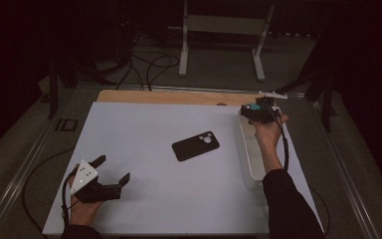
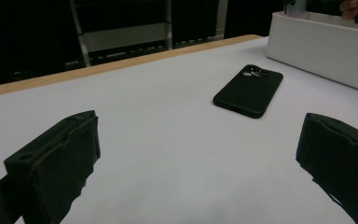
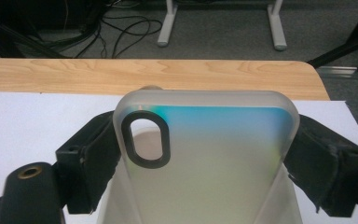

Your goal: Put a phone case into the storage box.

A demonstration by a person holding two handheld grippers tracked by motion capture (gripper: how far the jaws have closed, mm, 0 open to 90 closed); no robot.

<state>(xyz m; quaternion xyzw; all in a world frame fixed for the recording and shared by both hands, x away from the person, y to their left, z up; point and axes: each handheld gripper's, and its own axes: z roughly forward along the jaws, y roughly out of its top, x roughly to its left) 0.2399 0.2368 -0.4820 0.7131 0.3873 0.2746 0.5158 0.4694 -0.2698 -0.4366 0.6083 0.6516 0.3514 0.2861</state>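
A dim table (image 1: 144,209) covered by a white sheet, seen from above, with a wooden edge along the far side. The right gripper (image 1: 258,110), held in a person's hand at the far right of the table, grips a translucent phone case (image 3: 205,154) above the far end of a long white bin (image 1: 248,159). In the right gripper view the case stands between the two black fingers (image 3: 98,154), which press on its two long side edges; the frosted back faces the camera, tinted blue toward the top, with an oval camera cut-out near its upper left corner.

A second case, a black phone case (image 1: 196,146), lies flat on the sheet near the middle of the table, back upward, well apart from both grippers. The left gripper (image 1: 113,172) hovers low at the near left corner, its fingers (image 2: 56,163) spread wide and holding nothing, pointed toward the black case.

The frosted case looks light, thin and flexible, probably soft plastic or silicone, so a hard squeeze across its width would likely bow it and let it pop free. Its smooth walls may slip; the firmest hold seems to be on the long edges near the corners, where the rim is stiffest. It appears unlikely to break if dropped
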